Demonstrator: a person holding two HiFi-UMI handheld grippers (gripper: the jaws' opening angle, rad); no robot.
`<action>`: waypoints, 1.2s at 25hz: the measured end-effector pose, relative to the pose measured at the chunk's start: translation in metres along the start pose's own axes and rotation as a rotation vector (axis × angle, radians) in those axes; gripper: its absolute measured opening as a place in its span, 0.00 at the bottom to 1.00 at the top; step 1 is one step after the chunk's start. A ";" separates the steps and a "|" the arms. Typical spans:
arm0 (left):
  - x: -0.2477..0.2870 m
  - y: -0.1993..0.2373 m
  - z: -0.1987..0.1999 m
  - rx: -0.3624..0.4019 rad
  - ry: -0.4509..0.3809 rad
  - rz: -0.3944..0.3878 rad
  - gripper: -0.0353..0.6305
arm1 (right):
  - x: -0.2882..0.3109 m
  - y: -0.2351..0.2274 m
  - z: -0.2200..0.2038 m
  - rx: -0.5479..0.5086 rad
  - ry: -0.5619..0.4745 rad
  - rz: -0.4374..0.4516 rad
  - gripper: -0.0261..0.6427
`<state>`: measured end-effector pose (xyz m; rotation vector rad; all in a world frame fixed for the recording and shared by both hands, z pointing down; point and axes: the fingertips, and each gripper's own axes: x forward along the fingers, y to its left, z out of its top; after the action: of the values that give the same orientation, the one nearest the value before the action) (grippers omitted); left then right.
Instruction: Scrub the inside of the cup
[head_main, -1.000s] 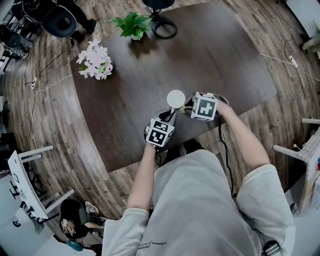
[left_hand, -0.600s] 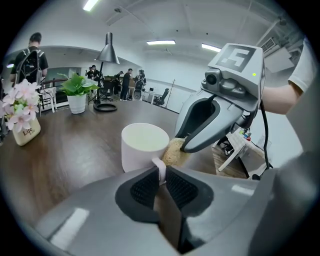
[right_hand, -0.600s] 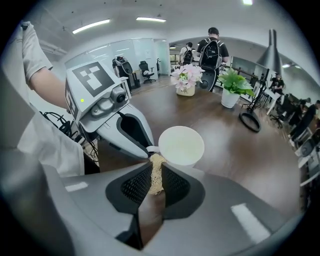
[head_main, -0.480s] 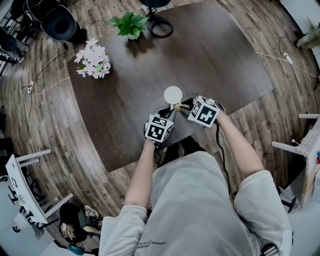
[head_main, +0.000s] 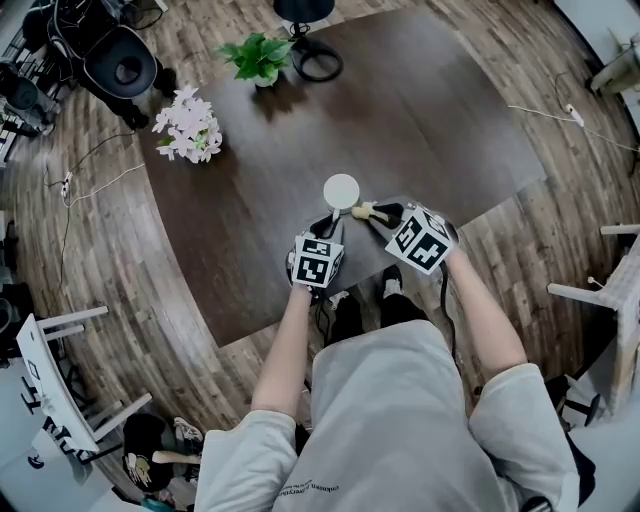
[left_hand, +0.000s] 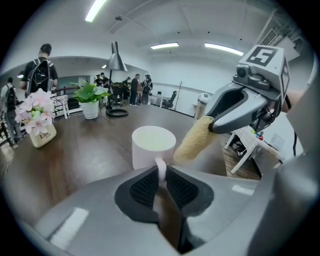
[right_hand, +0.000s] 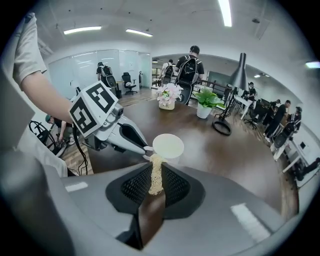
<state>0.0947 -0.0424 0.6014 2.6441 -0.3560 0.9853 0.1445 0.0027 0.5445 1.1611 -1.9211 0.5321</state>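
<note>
The left tongs (left_hand: 160, 176) are closed on the handle (left_hand: 160, 169) of a white cup (left_hand: 153, 146), the thin loop pinched between the two ribbed pads. The cup stands upright on the dark wooden surface (head_main: 430, 110), just ahead of these tongs, with its mouth open upward.

The right tongs (right_hand: 156, 181) are clamped on a beige, fibrous scrubber (right_hand: 155, 174), which sticks out forward past their tips. From the left gripper view the scrubber slants down just to the right of the cup, outside its wall and below its rim; whether it touches the wall cannot be told. From the head view the two tongs angle in towards each other, with the cup beyond their tips.

Well beyond the left tongs stand a pot of pink flowers (head_main: 188, 122) and a green potted plant (head_main: 258, 58).
</note>
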 end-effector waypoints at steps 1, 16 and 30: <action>-0.004 0.003 0.000 -0.014 -0.010 0.026 0.13 | -0.004 -0.001 -0.003 0.014 -0.010 -0.007 0.16; -0.089 -0.050 0.027 -0.190 -0.270 0.444 0.06 | -0.064 0.005 -0.039 0.205 -0.262 -0.129 0.16; -0.137 -0.167 -0.018 -0.417 -0.390 0.551 0.05 | -0.121 0.053 -0.095 0.379 -0.429 -0.165 0.16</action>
<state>0.0387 0.1360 0.4914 2.3650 -1.2764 0.4347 0.1683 0.1590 0.5045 1.7793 -2.1075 0.6111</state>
